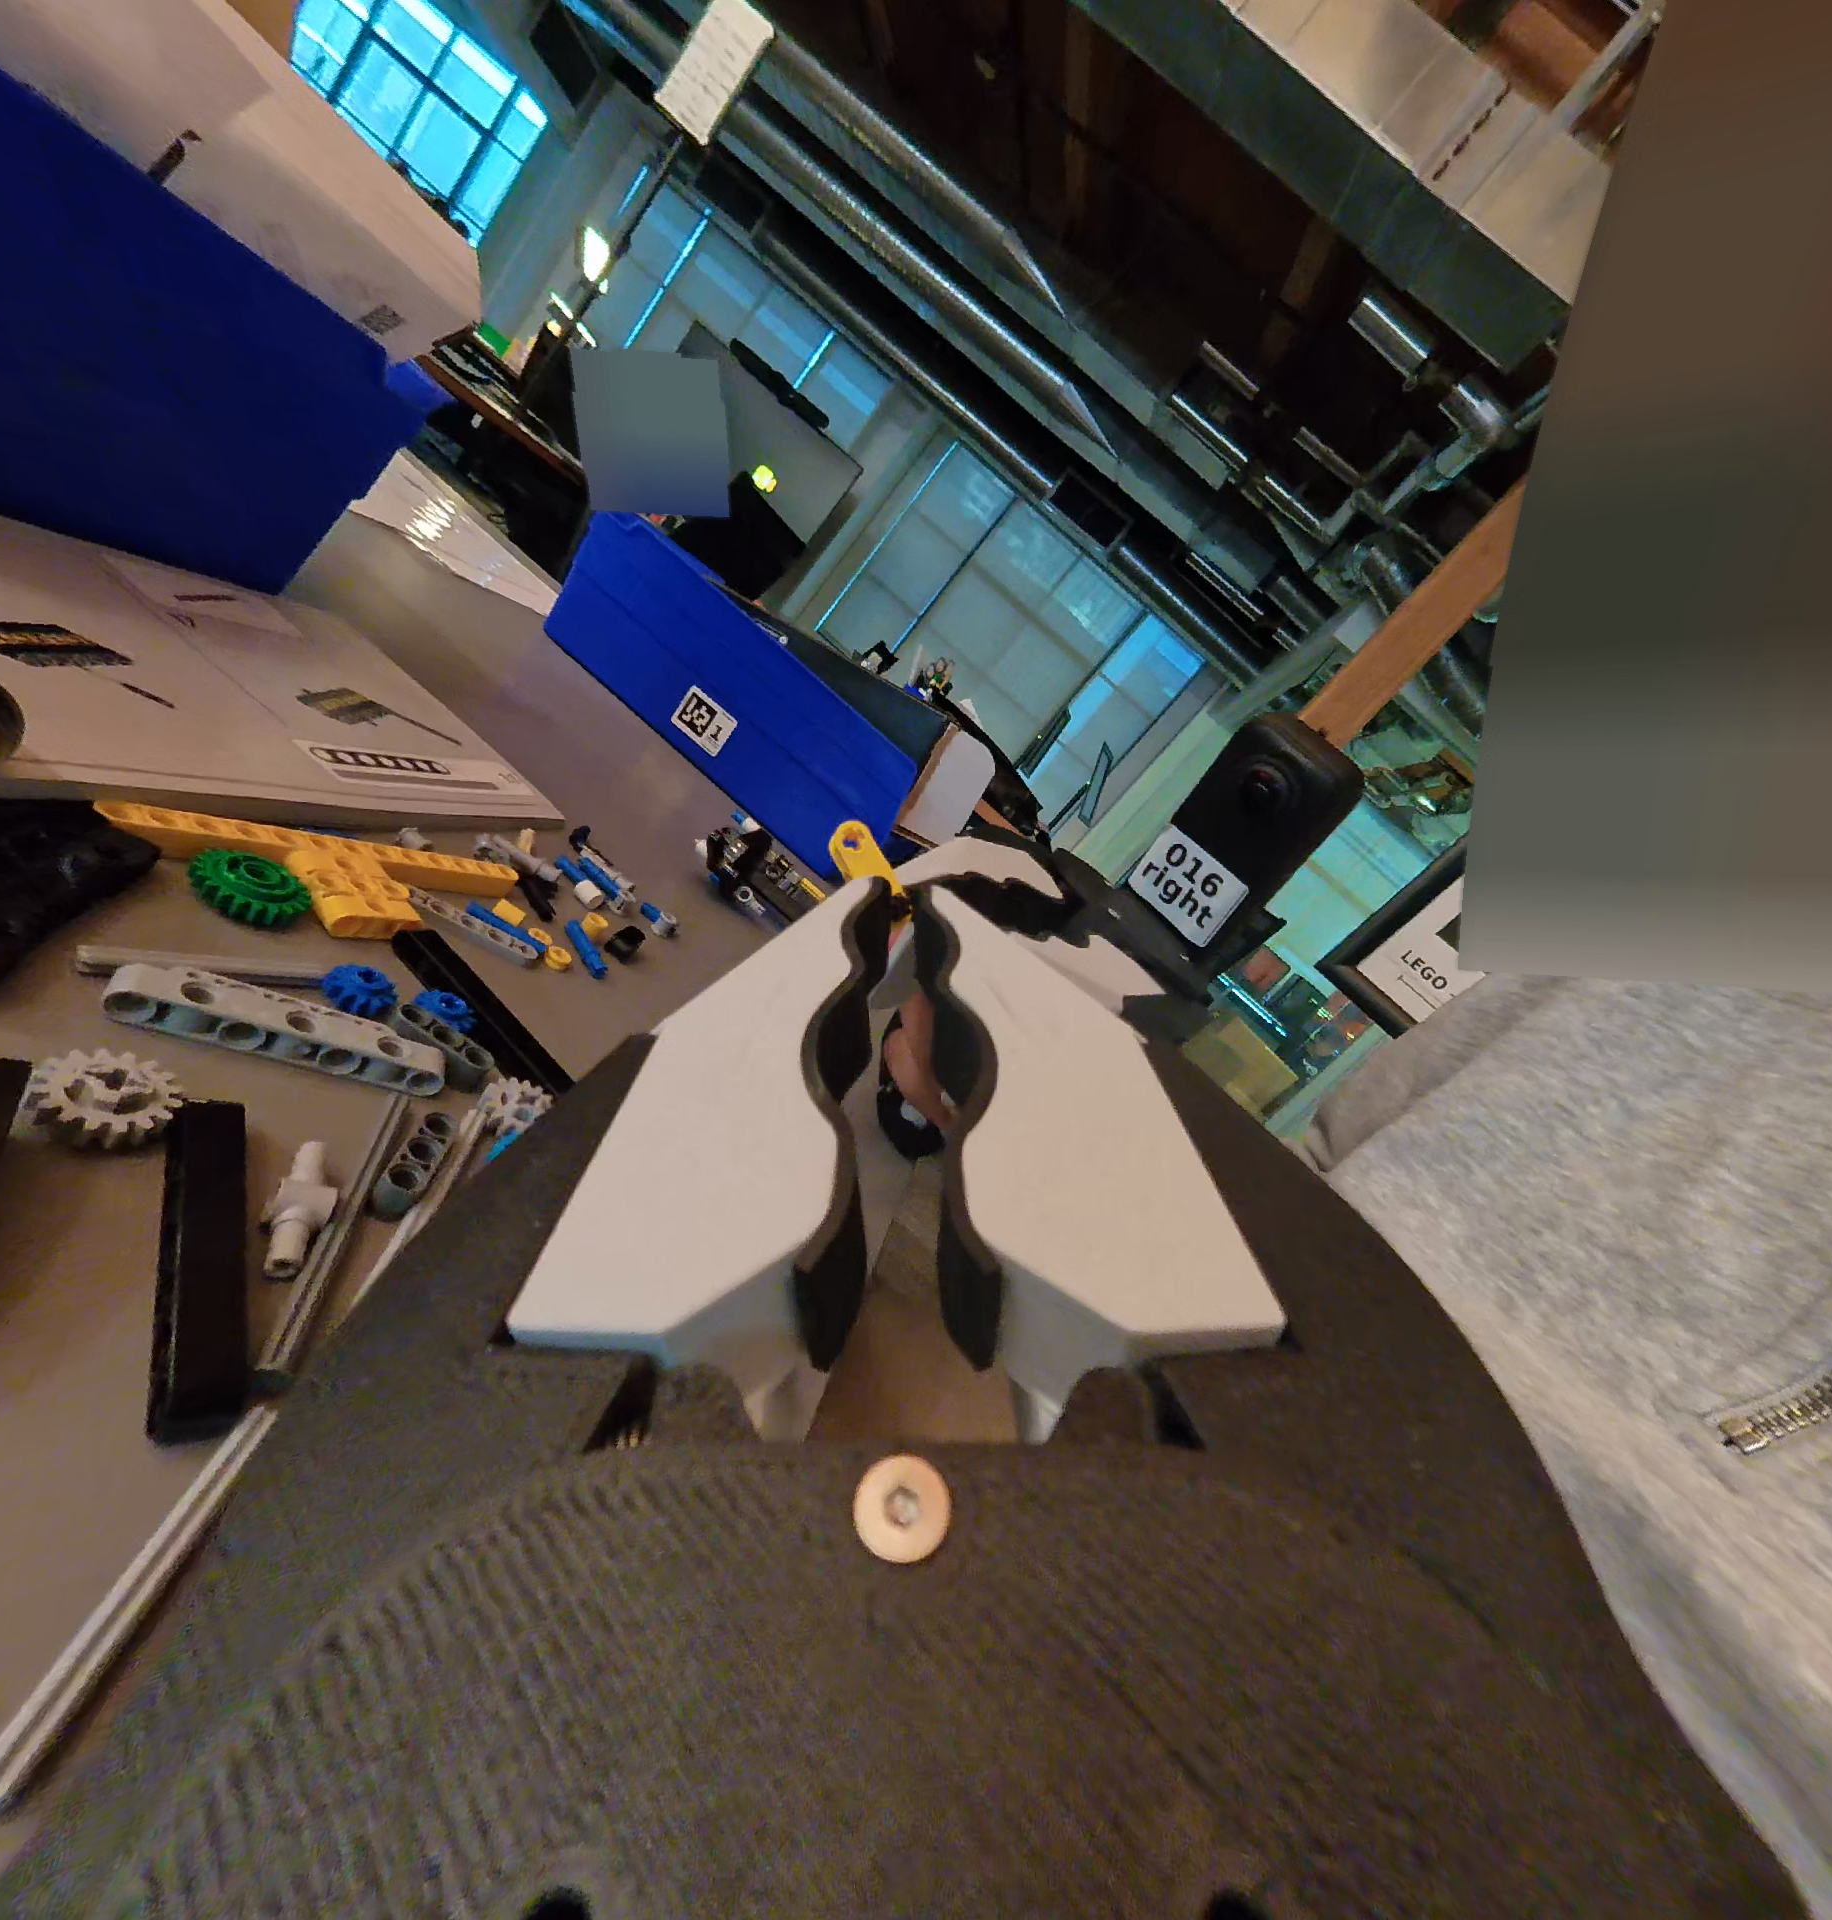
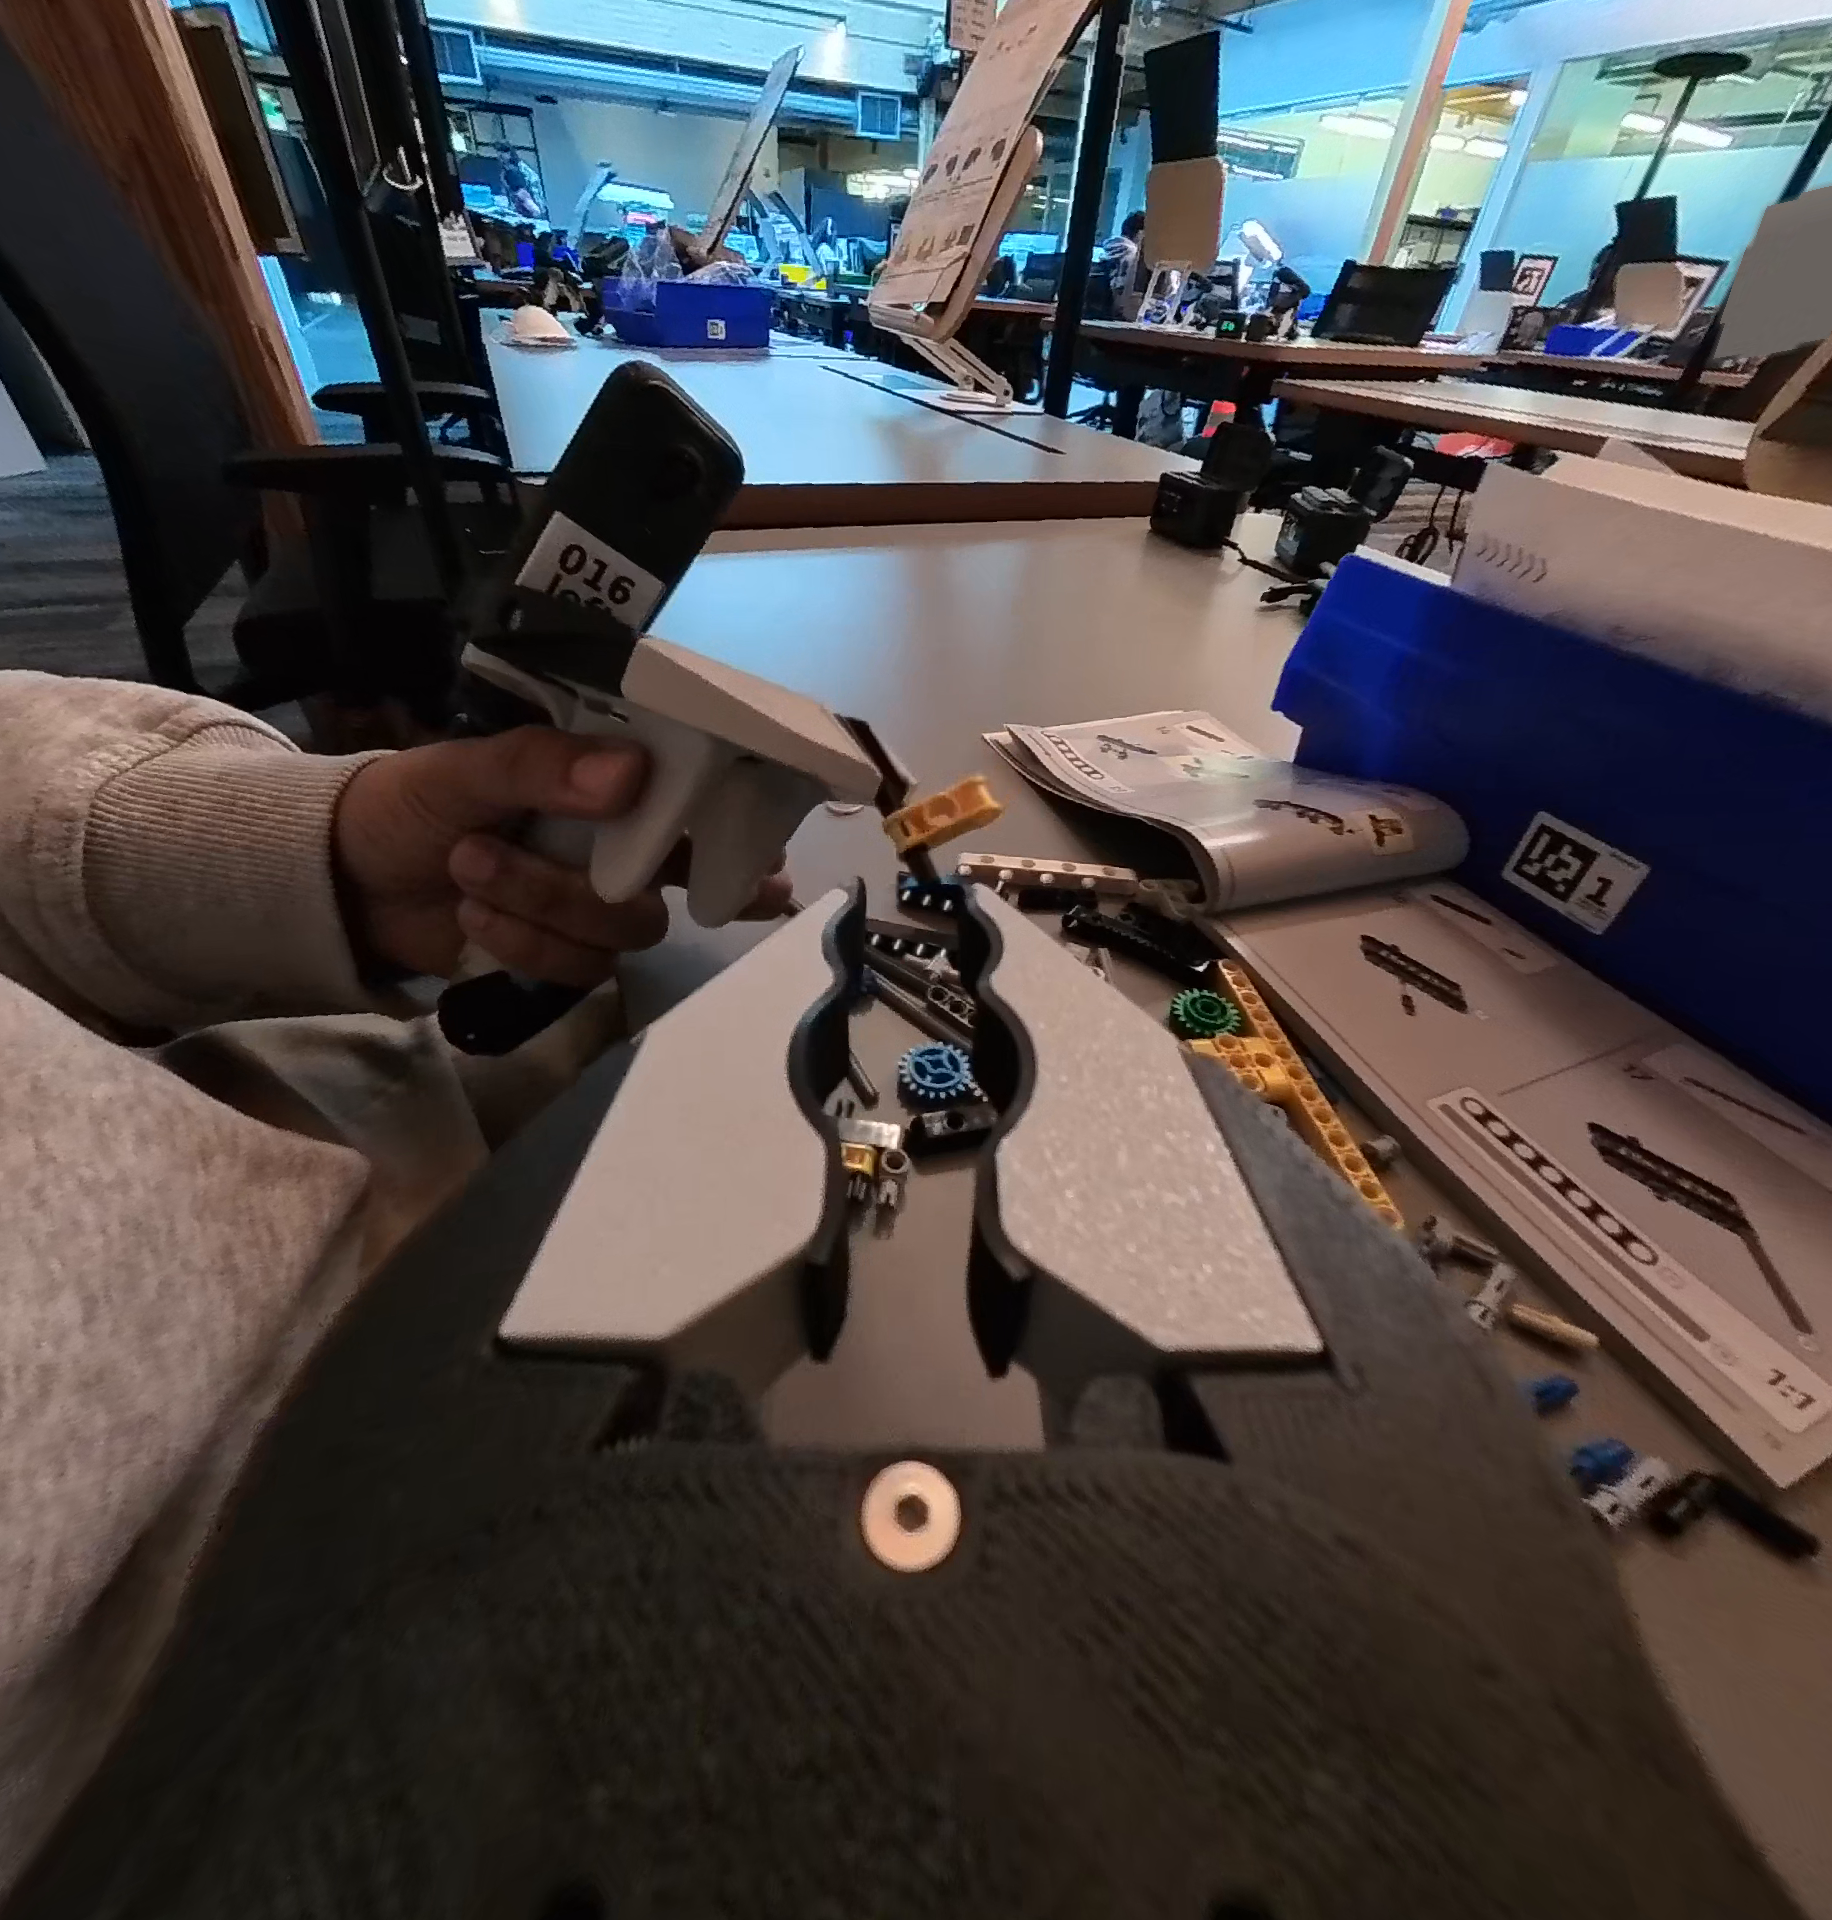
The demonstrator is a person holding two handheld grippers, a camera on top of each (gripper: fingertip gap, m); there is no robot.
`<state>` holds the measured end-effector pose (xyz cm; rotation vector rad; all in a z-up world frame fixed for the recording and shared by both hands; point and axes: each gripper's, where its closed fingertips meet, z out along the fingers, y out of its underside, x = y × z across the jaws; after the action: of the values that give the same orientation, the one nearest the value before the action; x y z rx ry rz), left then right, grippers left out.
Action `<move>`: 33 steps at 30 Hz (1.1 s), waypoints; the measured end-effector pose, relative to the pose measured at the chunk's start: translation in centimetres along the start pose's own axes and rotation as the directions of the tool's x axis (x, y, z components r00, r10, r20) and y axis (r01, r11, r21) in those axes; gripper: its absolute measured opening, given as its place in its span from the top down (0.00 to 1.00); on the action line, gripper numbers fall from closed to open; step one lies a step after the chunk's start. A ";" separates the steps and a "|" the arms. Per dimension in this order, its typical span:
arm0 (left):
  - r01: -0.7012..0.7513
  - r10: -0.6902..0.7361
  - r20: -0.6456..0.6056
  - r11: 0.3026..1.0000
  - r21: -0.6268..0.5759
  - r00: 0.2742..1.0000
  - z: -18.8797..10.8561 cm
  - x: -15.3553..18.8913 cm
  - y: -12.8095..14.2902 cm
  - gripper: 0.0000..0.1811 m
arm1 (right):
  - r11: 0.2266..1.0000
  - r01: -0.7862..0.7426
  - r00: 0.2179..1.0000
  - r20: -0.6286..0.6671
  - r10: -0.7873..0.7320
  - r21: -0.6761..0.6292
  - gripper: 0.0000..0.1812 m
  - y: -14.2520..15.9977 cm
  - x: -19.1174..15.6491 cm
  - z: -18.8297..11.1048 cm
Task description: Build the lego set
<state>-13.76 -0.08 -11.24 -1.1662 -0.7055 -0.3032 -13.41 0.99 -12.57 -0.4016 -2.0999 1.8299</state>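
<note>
My left gripper (image 1: 896, 904) is shut on a small yellow Lego piece (image 1: 852, 847) that sticks out past its tips, held above the table. In the right wrist view the left gripper (image 2: 891, 795) holds the yellow piece (image 2: 943, 810), and a thin black pin hangs below it. My right gripper (image 2: 914, 904) is open with a narrow gap, its tips just under that piece. I see nothing gripped in it. It also shows in the left wrist view (image 1: 1005, 894), close behind the left tips. Loose parts lie on the table beneath, among them a blue gear (image 2: 935, 1070).
An open instruction booklet (image 2: 1514, 1122) and a blue bin (image 2: 1566, 748) lie to the right. Loose parts cover the grey table: a green gear (image 1: 247, 883), a yellow beam (image 1: 372, 862), a grey beam (image 1: 268, 1023), a black beam (image 1: 200, 1268). A person's sleeve (image 2: 112, 831) is at left. Only a small space, under 4 cm, lies between the two pairs of fingers.
</note>
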 end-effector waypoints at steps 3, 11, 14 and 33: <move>0.011 -0.011 -0.009 1.000 -0.012 1.000 0.1 0.1 0.3 0.99 | 1.000 -0.004 1.000 -0.001 0.004 -0.002 0.92 0.0 0.1 0.0; 0.013 -0.014 -0.017 1.000 -0.022 1.000 0.1 0.2 0.4 0.99 | 0.998 0.040 0.999 0.006 -0.040 -0.037 0.93 0.5 -0.5 0.4; 0.035 -0.036 -0.028 0.999 -0.026 0.999 0.2 0.3 0.6 0.99 | 0.998 0.047 0.999 0.003 -0.047 -0.041 0.94 0.5 -0.5 0.4; 0.065 -0.065 -0.009 0.998 -0.012 0.998 0.4 0.0 0.6 0.90 | 0.999 0.028 0.998 -0.050 -0.030 -0.038 0.99 0.4 0.3 0.3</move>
<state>-13.57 0.53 -11.61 -1.1537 -0.7350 -0.3680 -13.82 0.90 -13.00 -0.4203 -2.0977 1.7479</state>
